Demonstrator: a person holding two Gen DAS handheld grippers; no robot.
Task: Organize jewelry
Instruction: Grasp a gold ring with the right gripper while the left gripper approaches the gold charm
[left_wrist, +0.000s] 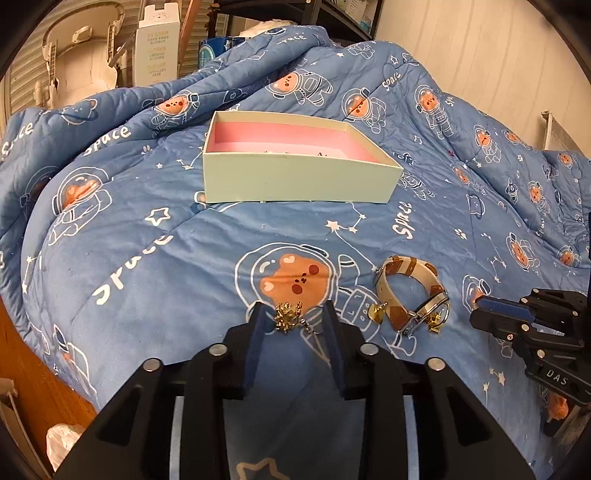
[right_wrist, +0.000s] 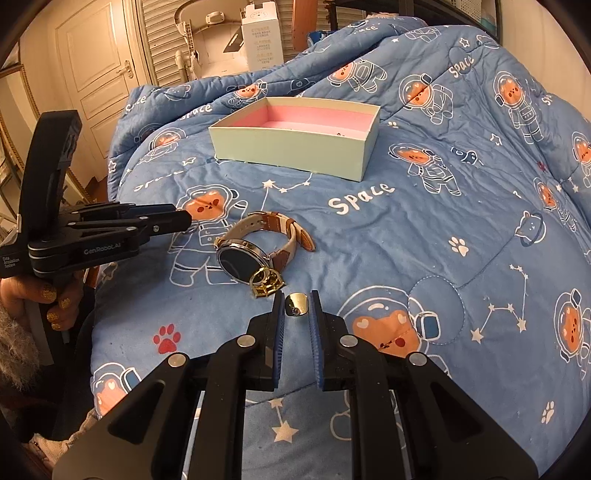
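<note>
A pale green box with pink lining (left_wrist: 295, 181) (right_wrist: 295, 147) sits on the blue quilt; small dark bits lie inside. My left gripper (left_wrist: 293, 314) is open, its fingers on either side of a gold spiky brooch (left_wrist: 287, 315) on the quilt. My right gripper (right_wrist: 297, 304) is open around a small gold ring (right_wrist: 298, 304), not clamped. A watch with a tan and cream strap (left_wrist: 408, 291) (right_wrist: 255, 247) lies between them, with a gold ornament (right_wrist: 266, 282) beside it. The right gripper also shows in the left wrist view (left_wrist: 480, 306), and the left gripper in the right wrist view (right_wrist: 184, 219).
The quilt (left_wrist: 129, 240) is rumpled and rises in folds behind the box. Cartons and white plastic items (right_wrist: 258, 37) stand behind the bed. A wooden floor edge (left_wrist: 33, 369) lies at left. A door (right_wrist: 99, 66) stands far left.
</note>
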